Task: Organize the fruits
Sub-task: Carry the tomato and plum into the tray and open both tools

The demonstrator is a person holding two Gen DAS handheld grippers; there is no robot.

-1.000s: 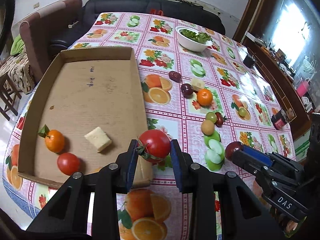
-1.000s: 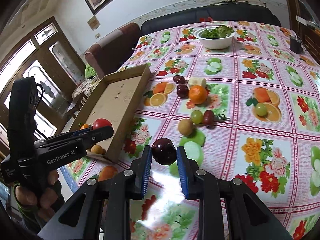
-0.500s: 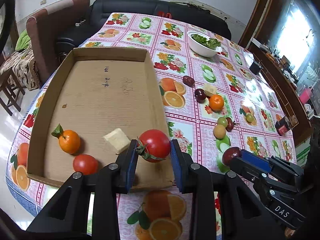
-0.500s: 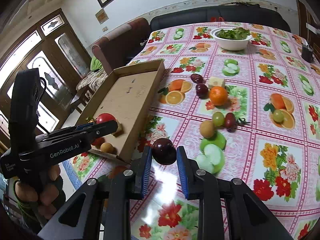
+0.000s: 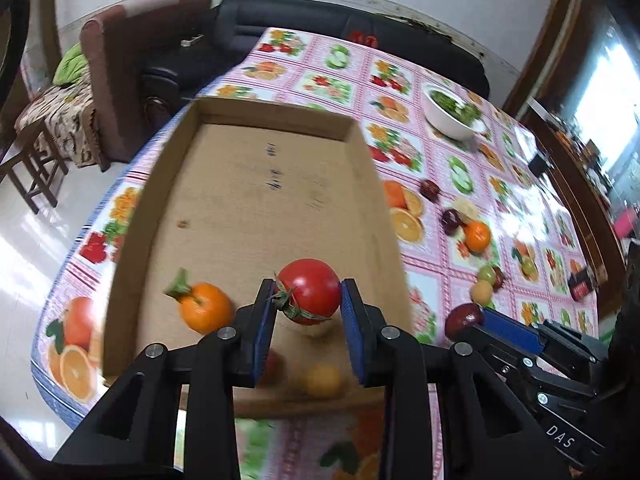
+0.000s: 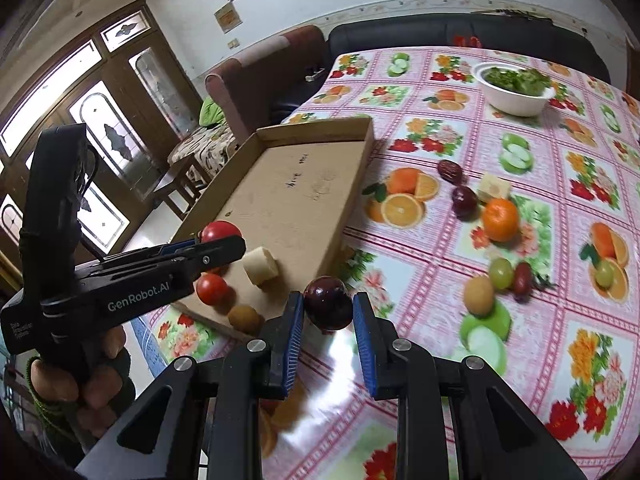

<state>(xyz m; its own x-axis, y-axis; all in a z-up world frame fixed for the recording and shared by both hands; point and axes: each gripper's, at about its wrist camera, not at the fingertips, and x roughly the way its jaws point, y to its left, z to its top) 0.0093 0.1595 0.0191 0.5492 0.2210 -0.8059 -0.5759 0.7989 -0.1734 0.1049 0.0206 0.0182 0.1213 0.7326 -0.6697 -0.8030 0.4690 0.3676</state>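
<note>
A: Why is the tomato [image 5: 310, 291] up there?
B: The left gripper [image 5: 307, 312] has its jaws clamped on it above the box [image 5: 256, 184], likely to drop it by the orange [image 5: 206, 307].
A: The plum [image 6: 328, 303]?
B: Pinched in the right gripper [image 6: 325, 334], over the bench [image 6: 532, 364] beside the box.

right gripper [image 6: 326, 314] clamping dark plum [image 6: 328, 303], cardboard tray [image 6: 296, 200]

Left gripper [image 6: 224, 249]: black frame, blue ribbed pads, silver screws, white "GenRobot.AI" lettering. Right gripper [image 6: 327, 312]: same build, "DAS" marking.
</note>
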